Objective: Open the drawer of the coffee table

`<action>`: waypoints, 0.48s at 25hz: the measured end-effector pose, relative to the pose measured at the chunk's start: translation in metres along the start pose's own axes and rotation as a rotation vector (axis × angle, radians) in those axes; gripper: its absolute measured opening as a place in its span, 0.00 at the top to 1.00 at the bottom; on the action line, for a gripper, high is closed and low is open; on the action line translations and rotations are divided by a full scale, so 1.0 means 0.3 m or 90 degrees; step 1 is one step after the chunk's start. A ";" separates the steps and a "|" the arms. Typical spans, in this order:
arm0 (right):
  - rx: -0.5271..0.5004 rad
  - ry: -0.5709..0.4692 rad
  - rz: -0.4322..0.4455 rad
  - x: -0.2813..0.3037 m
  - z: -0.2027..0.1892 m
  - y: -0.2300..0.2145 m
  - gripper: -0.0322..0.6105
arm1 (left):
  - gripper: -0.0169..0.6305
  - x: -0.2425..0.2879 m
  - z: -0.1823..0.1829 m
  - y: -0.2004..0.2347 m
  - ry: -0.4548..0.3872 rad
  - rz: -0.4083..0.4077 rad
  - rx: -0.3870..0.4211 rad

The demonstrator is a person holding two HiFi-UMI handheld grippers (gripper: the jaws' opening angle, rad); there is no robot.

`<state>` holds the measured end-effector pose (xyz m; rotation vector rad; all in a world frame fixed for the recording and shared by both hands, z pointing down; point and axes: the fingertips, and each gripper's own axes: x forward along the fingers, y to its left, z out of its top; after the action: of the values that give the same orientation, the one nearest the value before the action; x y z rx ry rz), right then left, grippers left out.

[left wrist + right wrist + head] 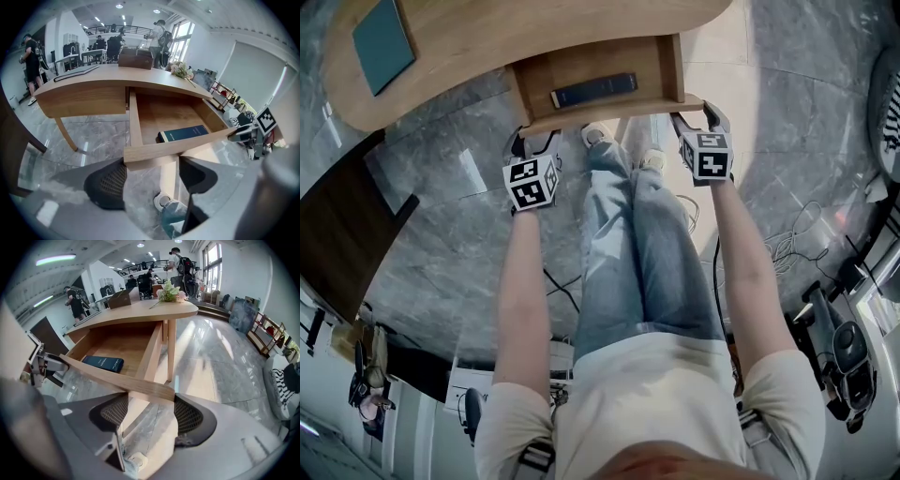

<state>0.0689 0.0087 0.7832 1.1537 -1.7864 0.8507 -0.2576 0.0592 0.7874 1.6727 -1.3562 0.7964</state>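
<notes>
The drawer of the wooden coffee table sticks far out toward the person, so the job looks almost done. A dark blue book lies flat inside it, near the front. The left gripper is at the left end of the drawer front, and the right gripper is at the right end. In the left gripper view, the left gripper's jaws are wide apart, and the corner of the front board sits right at their tips. In the right gripper view, the right gripper's jaws are apart too, with the other end of the board between their tips. Neither one squeezes the wood, and I cannot tell if the pads touch it. To do this well, I think both hands should pull the same amount, so the drawer comes straight and does not twist or get stuck. Any more pull should be slow and small, because the drawer is far out and might tip or drop. It should stay level so the book does not slide. The person's legs and shoes are right under the drawer front, so it should not come down onto them.
</notes>
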 end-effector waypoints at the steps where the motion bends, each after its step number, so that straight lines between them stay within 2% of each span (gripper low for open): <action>1: 0.001 0.003 -0.001 -0.005 -0.011 0.002 0.47 | 0.42 -0.005 -0.011 -0.003 0.001 0.000 -0.001; 12: 0.004 0.009 -0.004 -0.001 -0.113 0.024 0.48 | 0.42 -0.010 -0.116 -0.007 0.004 0.013 -0.004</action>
<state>0.0715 0.0404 0.7967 1.1531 -1.7693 0.8591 -0.2555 0.0917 0.8005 1.6533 -1.3723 0.8072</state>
